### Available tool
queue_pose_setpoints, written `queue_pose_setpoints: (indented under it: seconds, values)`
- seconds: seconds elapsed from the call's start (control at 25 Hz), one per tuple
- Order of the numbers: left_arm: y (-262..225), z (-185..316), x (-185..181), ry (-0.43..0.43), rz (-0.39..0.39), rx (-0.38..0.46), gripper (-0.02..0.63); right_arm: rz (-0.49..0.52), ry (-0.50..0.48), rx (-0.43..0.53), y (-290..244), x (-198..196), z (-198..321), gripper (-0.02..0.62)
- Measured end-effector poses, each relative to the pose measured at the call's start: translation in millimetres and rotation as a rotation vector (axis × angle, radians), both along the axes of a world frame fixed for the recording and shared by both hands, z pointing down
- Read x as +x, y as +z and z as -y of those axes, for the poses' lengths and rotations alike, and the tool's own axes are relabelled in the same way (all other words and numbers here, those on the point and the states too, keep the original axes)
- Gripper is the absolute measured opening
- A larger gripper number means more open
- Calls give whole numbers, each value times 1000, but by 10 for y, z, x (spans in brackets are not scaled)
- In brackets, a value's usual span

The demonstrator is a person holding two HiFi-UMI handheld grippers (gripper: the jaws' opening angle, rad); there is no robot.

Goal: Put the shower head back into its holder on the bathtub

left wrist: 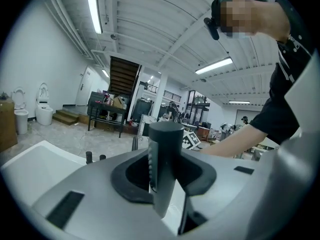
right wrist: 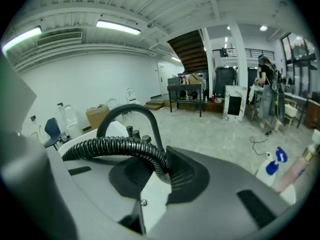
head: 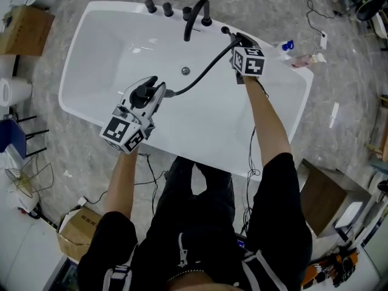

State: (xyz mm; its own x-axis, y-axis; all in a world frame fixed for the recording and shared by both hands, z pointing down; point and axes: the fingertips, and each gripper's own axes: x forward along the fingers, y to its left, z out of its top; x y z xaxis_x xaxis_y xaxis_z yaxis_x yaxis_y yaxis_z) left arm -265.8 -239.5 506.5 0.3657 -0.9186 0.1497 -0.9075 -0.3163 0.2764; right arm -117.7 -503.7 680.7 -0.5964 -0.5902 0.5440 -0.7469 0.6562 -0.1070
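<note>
The left gripper (left wrist: pixel 165 176) clamps the dark shower head (left wrist: pixel 166 144) upright between its pads. Left of it lie the white tub (left wrist: pixel 35 166) and two knobs (left wrist: pixel 89 157); right of it, a person's arm (left wrist: pixel 235 140).

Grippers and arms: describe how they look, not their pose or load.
The left gripper and right gripper are pale grey shells with black-padded fingers. Each carries a white cube with black square markers. Thin dark cables trail below the forearms. The person wears black short sleeves.
</note>
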Motion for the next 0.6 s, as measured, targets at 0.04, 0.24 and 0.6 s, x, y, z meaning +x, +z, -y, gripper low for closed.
queue_pose_setpoints:
  seconds: [0.04, 0.24, 0.6]
  values:
    - [34, -12, -5, 1, 2, -3, 120, -9, 2, -9, 78, -3, 0, 69]
    - [132, -43, -10, 6, -2, -9, 120, -44, -1, -35, 399, -25, 4, 84]
    - [8, -129, -43, 14, -10, 13, 117, -117, 33, -130, 787, 46, -97, 154]
